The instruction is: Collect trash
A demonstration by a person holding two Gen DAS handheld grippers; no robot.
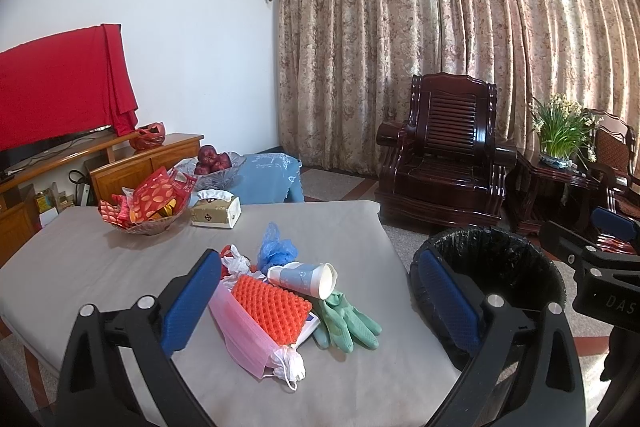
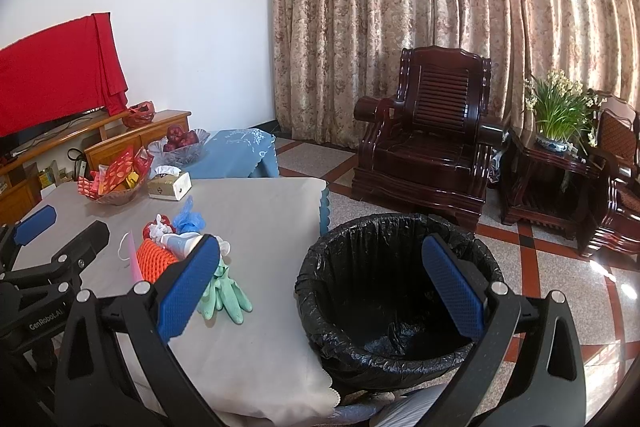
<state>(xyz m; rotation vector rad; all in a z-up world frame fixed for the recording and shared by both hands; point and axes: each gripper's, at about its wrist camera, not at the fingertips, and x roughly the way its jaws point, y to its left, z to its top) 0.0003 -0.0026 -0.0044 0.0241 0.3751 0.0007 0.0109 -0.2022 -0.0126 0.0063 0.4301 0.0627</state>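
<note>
Two tongs are spread wide and hold nothing: my left tongs (image 1: 320, 291) hang over the trash pile, my right tongs (image 2: 320, 275) straddle the desk (image 2: 256, 211) edge and the bin (image 2: 396, 291). At far left I see a snack bowl (image 1: 146, 209) and tissue box (image 1: 216, 211). Nearer lie a pink mask (image 1: 244, 339), orange sponge (image 1: 270, 303), blue bag (image 1: 276, 247), paper cup (image 1: 304, 277) and green gloves (image 1: 348, 323). Right of the desk, the black-lined bin stands on the floor.
</note>
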